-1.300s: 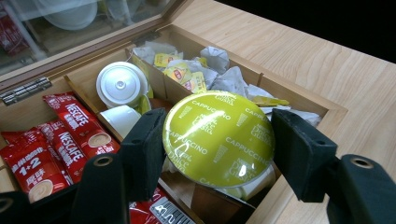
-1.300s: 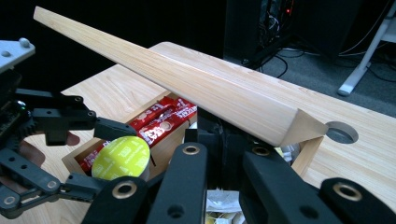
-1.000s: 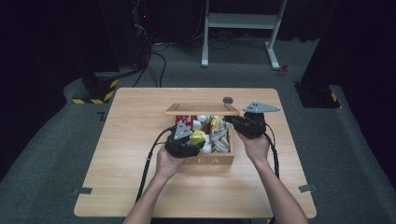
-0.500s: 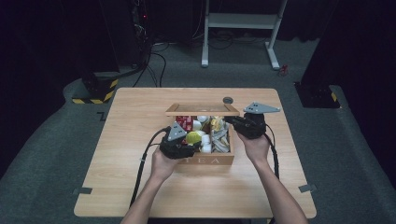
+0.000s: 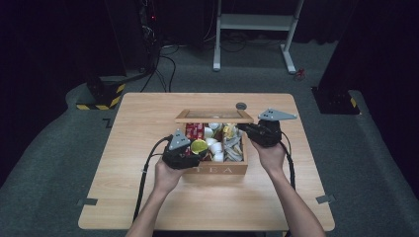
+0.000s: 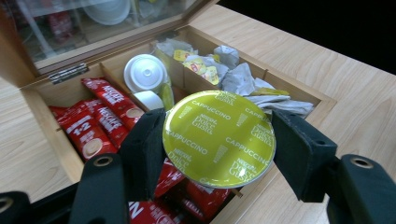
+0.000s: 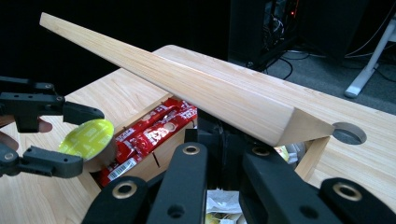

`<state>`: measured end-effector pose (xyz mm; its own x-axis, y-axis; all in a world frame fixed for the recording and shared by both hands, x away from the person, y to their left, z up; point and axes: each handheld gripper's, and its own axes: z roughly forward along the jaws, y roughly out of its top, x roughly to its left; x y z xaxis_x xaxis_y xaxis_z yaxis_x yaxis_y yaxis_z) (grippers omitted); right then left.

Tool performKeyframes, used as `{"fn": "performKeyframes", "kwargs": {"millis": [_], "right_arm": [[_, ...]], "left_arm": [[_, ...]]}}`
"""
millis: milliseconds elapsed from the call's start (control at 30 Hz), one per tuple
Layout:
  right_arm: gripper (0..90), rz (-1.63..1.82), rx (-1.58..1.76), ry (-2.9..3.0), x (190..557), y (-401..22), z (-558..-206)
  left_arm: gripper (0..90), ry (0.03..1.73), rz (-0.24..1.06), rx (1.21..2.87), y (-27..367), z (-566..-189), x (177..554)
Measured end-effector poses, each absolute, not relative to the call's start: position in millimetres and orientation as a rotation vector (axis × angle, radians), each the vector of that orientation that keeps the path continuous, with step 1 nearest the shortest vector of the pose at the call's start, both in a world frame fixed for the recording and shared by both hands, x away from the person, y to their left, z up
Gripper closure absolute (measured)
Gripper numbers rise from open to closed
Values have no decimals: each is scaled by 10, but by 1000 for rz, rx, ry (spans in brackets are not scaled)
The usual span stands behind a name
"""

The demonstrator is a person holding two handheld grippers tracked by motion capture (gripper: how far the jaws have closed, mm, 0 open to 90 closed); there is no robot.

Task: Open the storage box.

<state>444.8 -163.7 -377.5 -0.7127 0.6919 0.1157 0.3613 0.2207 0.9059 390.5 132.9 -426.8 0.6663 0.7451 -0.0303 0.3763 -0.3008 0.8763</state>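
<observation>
A wooden tea box (image 5: 222, 169) stands open at the middle of the table. My left gripper (image 5: 196, 150) is shut on a yellow-green cappuccino capsule (image 6: 218, 137), holding it by its rim just above the box's left compartment of red sachets (image 6: 93, 126). The right gripper view shows the same capsule (image 7: 88, 137) between those jaws. My right gripper (image 5: 247, 129) is at the right end of the raised glass-paned lid (image 5: 213, 116); its jaws stand close together under the lid's wooden edge (image 7: 187, 88) and grip it.
The box also holds white capsules (image 6: 144, 72) in the middle and crumpled tea bags (image 6: 243, 79) at the right. A round cable hole (image 5: 241, 105) lies behind the box. Bare tabletop (image 5: 138, 123) surrounds the box; cables trail from both grippers toward the person.
My left gripper has drawn the capsule a little to the left and slightly up over the box. The right gripper and the lid have stayed still.
</observation>
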Motion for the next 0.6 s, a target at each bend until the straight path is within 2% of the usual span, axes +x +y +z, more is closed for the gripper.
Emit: {"fn": "performKeyframes", "kwargs": {"millis": [600], "right_arm": [[897,1494,990,2189,4456,-1633,-3782]], "left_arm": [[384,932,495,1883,1568,-4216,3841]]}}
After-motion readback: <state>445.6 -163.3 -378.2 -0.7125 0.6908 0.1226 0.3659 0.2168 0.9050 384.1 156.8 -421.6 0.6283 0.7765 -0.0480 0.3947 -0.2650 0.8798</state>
